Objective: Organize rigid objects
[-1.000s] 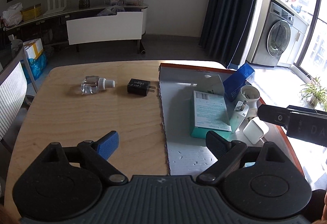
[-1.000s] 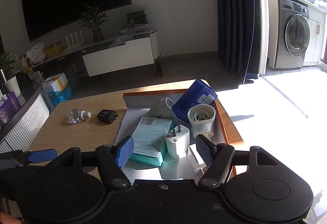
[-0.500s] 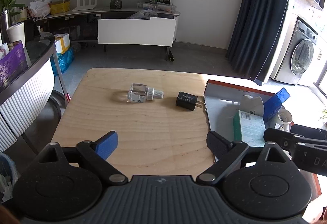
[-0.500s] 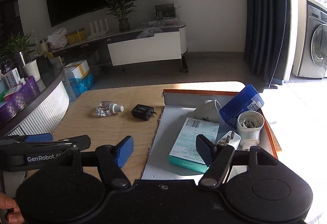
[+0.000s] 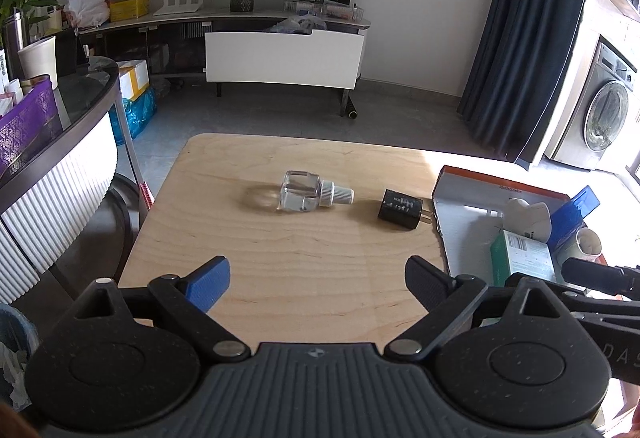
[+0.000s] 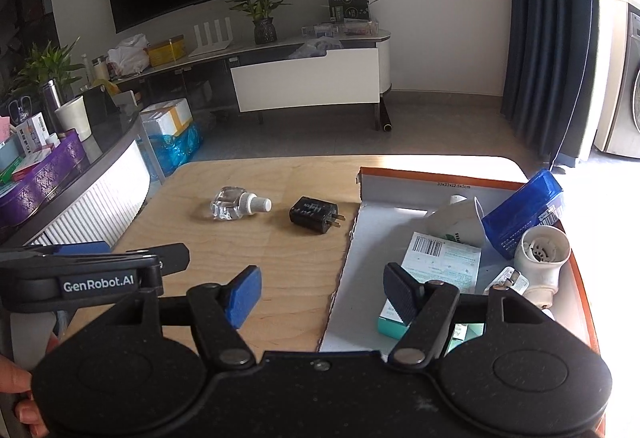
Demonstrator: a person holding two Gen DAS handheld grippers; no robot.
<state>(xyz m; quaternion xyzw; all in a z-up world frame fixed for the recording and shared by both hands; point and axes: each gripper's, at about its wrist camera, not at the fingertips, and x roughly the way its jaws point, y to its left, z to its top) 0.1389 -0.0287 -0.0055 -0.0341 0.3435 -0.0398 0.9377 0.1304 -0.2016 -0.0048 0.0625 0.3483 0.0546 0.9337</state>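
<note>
1. A clear bottle (image 5: 303, 191) and black charger (image 5: 401, 209) lay apart on the wooden table (image 5: 280, 258), left of the box lid (image 6: 400, 198).
2. Both the left gripper (image 5: 316, 280) and the right gripper (image 6: 320, 292) hovered with jaws apart, empty.

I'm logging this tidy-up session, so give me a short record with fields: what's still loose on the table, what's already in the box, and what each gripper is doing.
surface: wooden table
loose on table: clear bottle with white cap, lying on its side; black plug adapter beside it, apart
container: shallow cardboard box with orange rim, at the table's right
in box: teal carton, blue pack, white round device, other white pieces
left gripper: open, empty, above bare table
right gripper: open, empty, over the box's left edge
</note>
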